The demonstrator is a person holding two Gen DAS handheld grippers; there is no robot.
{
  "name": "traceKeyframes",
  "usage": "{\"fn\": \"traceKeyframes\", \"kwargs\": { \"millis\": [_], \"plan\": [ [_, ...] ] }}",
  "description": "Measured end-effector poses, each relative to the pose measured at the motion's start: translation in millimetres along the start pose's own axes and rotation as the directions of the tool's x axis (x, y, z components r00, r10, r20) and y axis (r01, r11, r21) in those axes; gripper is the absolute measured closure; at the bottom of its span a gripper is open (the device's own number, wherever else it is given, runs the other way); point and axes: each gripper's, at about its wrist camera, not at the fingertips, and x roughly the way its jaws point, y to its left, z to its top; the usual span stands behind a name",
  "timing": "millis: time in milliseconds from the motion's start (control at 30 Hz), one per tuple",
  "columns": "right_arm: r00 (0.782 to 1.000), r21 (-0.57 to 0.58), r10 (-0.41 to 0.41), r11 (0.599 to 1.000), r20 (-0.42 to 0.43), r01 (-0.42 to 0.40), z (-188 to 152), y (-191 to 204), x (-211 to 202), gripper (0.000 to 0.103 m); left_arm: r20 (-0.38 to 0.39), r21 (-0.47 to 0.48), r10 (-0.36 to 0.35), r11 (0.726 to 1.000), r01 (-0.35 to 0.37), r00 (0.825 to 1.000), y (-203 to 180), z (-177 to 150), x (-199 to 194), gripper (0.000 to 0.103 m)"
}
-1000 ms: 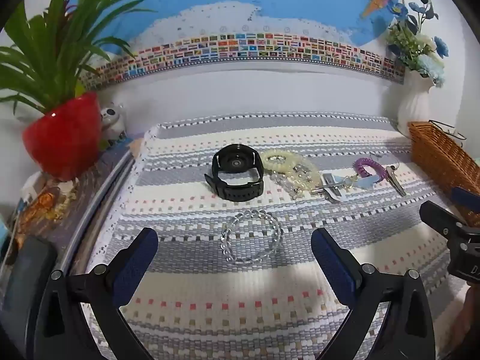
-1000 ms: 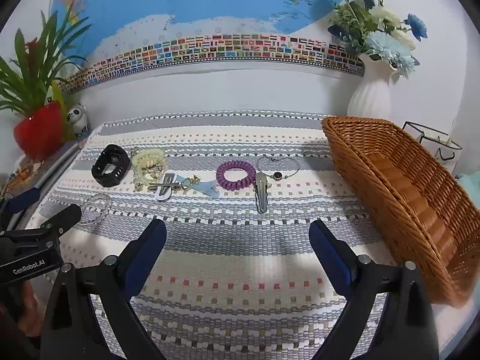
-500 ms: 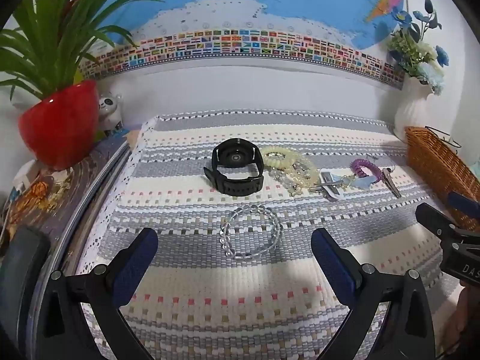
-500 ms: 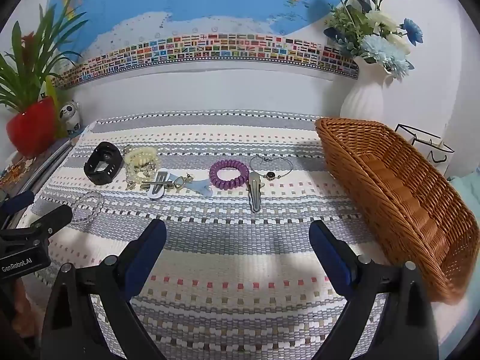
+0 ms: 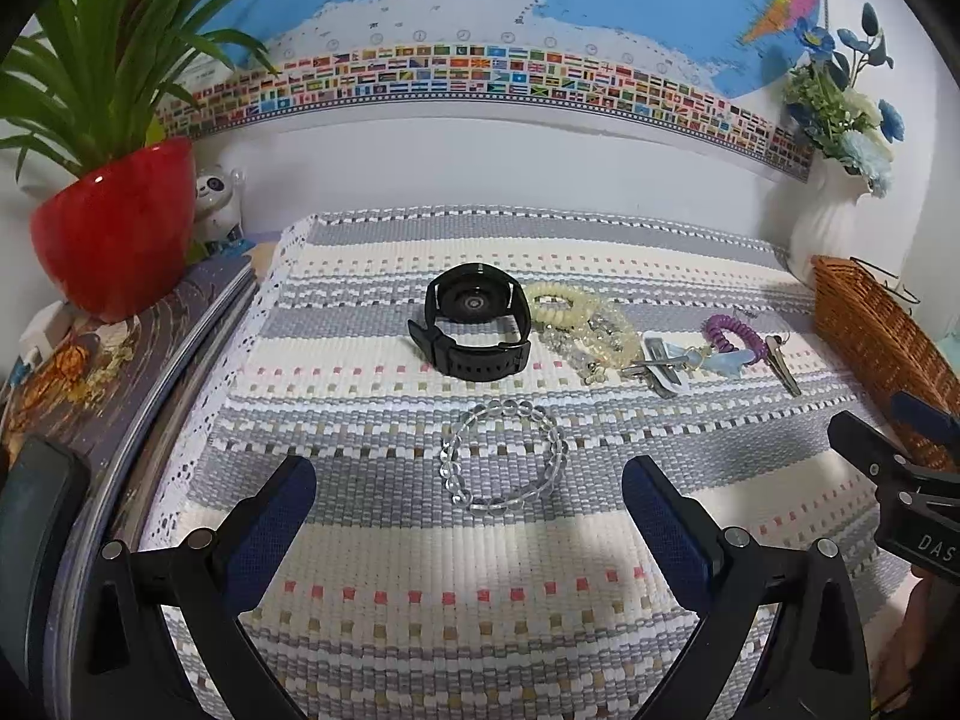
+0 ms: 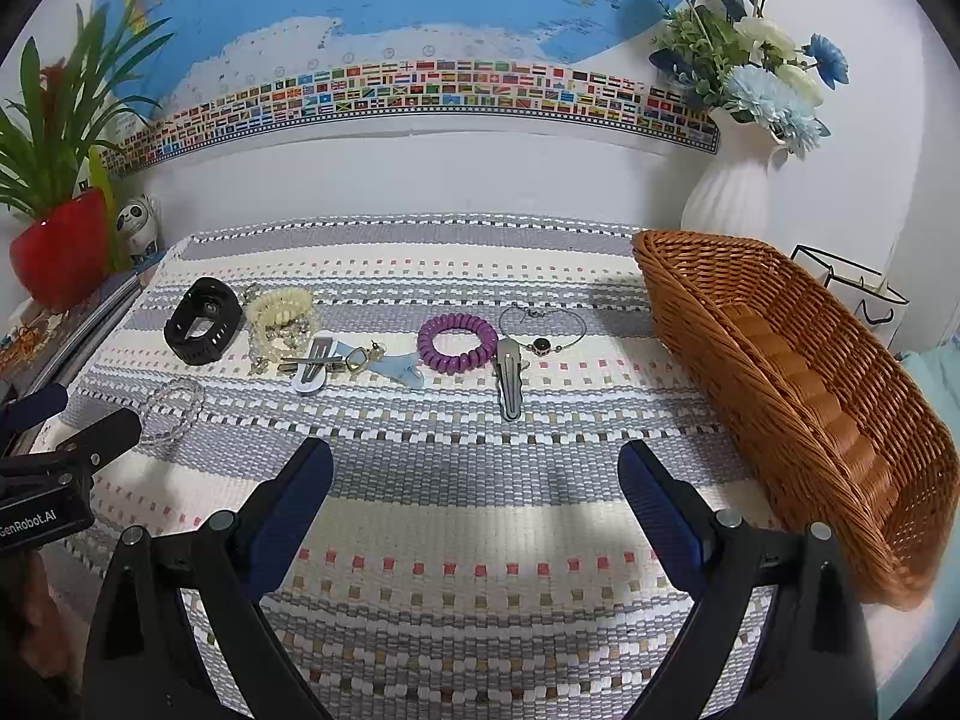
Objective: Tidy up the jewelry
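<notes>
Nothing has been picked up yet, so this reads as the opening step: choosing a first piece and reaching for it; the left gripper (image 5: 468,498) hangs with its jaws spread wide and empty, lined up just short of the clear bead bracelet (image 5: 503,455), which lies flat on the woven mat (image 5: 480,588) nearest to it; the right gripper (image 6: 475,480) is likewise spread and holds nothing, with bare mat ahead of it

The rest of the jewelry sits in a loose row farther back: a black watch (image 5: 474,329), touching a heap of pale yellow bead bracelets (image 5: 579,327), then hair clips (image 6: 318,365), a purple coil hair tie (image 6: 457,341), a grey clip (image 6: 510,383) and a thin chain bracelet (image 6: 543,333); the wicker basket (image 6: 780,372) stands at the right edge of the mat and looks empty, the likely place for everything

The next move probably calls for the left gripper to go down and forward until one finger is inside the ring of beads, close on the strand, then carry it across to the basket; the beads may roll or slip

Readable writing: "GenRobot.AI" on the left gripper's body in the right view; "DAS" on the right gripper's body in the left view; the flag labels on the wall map (image 6: 408,18) are too small to read
</notes>
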Motion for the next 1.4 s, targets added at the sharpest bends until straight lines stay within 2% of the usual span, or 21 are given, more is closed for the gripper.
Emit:
{"fn": "traceKeyframes", "kwargs": {
  "millis": [1400],
  "plan": [
    [1.0, 0.022, 0.001, 1.0, -0.005, -0.001, 1.5, -6.9, 0.6, 0.006, -0.014, 0.0, -0.012, 1.0, 0.012, 1.0, 0.0, 0.1, 3.2, 0.002]
  ]
}}
